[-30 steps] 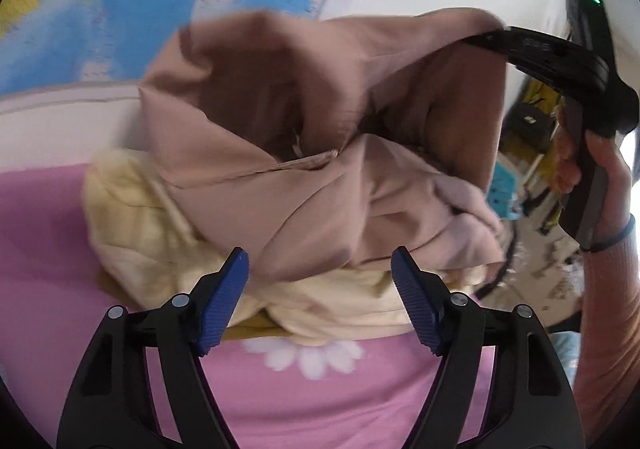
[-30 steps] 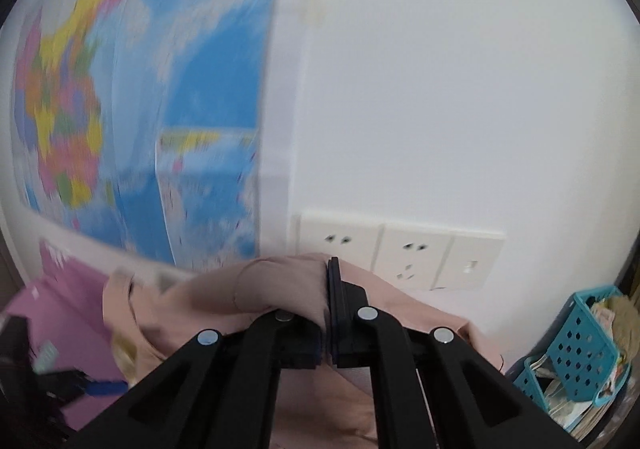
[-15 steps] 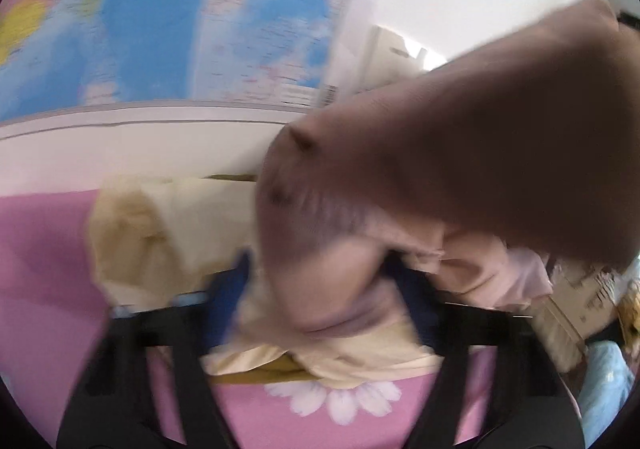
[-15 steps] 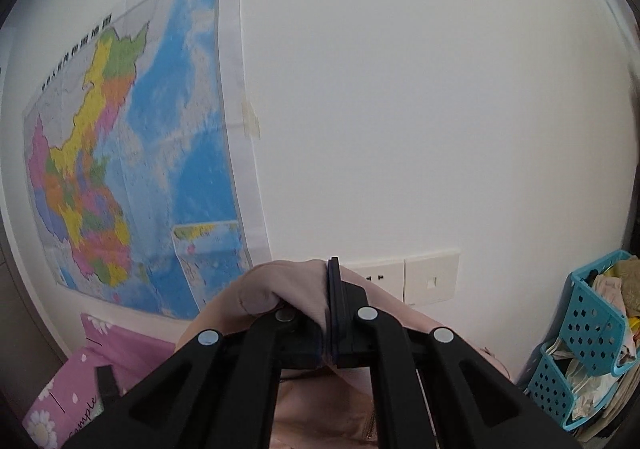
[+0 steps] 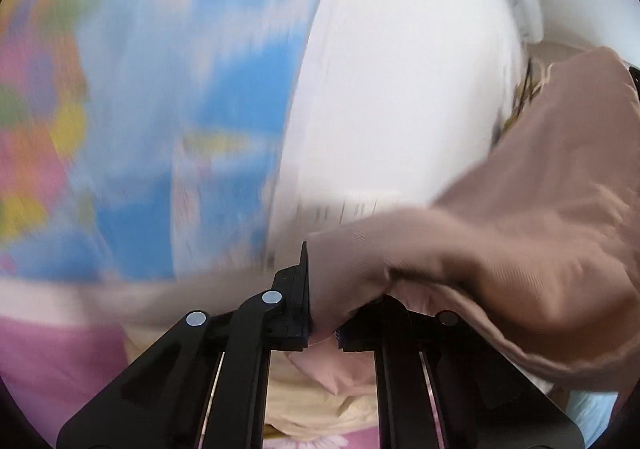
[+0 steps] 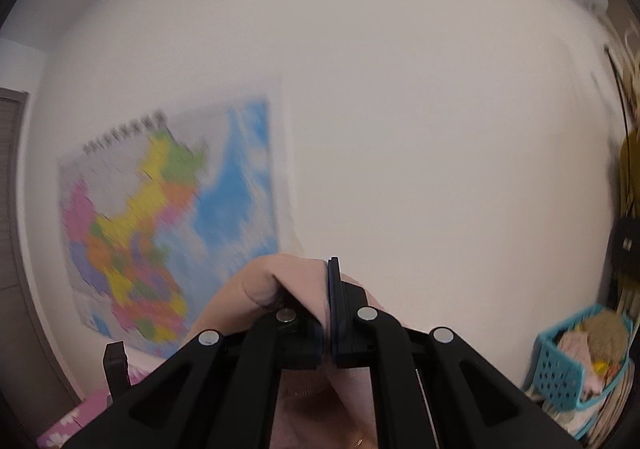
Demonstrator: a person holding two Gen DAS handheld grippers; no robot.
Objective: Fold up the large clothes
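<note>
Here the left gripper (image 5: 322, 323) is clenched on a fold of the dusty-pink garment (image 5: 520, 241), which stretches from its jaws up and away to the right, above a cream garment (image 5: 316, 409) on the pink floral sheet (image 5: 48, 361). The right gripper (image 6: 327, 323) likewise pinches the pink cloth, bunched over its left finger, before a wall map (image 6: 160, 233) and near a blue basket (image 6: 568, 373).

Right gripper (image 6: 327, 323) clamped on pink garment (image 6: 296, 285). Behind: wall map (image 6: 168, 225) (blurred); blue basket (image 6: 568, 365) at right.
</note>
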